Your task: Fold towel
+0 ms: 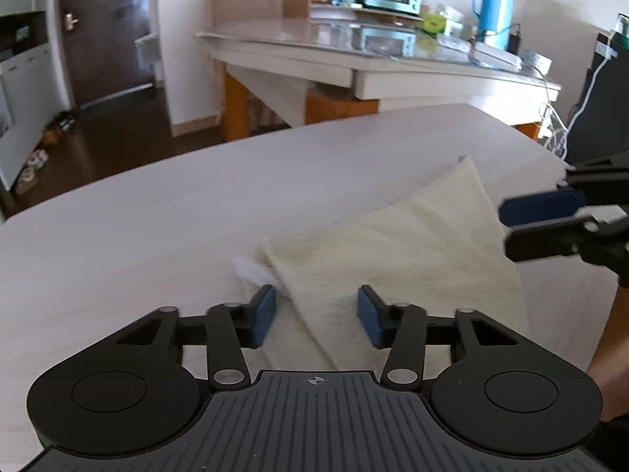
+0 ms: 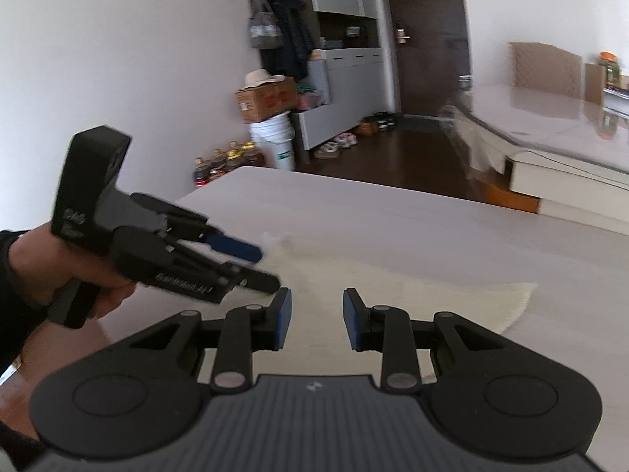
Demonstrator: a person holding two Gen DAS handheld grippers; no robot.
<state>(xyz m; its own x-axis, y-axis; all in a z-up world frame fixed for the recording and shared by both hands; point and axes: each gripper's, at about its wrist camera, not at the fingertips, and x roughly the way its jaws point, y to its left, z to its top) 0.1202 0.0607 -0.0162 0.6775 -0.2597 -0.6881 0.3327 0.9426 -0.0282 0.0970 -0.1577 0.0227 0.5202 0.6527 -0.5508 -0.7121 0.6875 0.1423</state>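
I see the cream terry-cloth towel (image 1: 397, 259) lying folded into a rough triangle on the pale wood-grain counter (image 1: 157, 228), its far corner pointing away and a white fringe at its near left edge. My left gripper (image 1: 314, 314) hovers over the towel's near edge with jaws spread, holding nothing. My right gripper (image 2: 316, 316) is likewise released, jaws apart above the towel's right side, gripping nothing. In the right wrist view, a hand holds the left gripper at the left.

Containers: a white plastic bucket (image 2: 277, 137) on the floor carries a brown cardboard box (image 2: 265, 98) topped by a tan hat (image 2: 257, 77). What the bucket and box hold is hidden.
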